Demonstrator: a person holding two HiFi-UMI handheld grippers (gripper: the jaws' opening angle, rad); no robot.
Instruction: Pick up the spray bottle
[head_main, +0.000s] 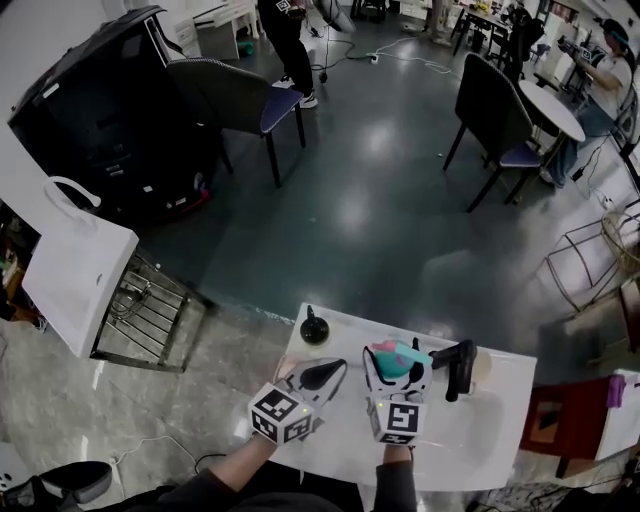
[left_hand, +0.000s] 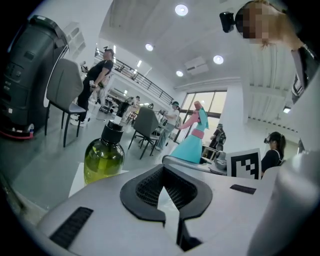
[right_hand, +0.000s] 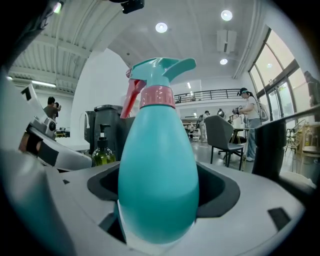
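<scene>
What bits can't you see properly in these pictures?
- Bottom of the teal plastic spray bottle with pink collar: right gripper view, the right hand-held gripper shut on it covers it; lifted off the white table or not, unclear.
- Base of the round green pump bottle: left gripper view, behind the body of the left hand-held gripper.
- The black object at the table's right: head view, too small and dark.

The left gripper had its jaws together, it seemed, holding nothing. A green bottle stood ahead, a spray bottle further right.
</scene>
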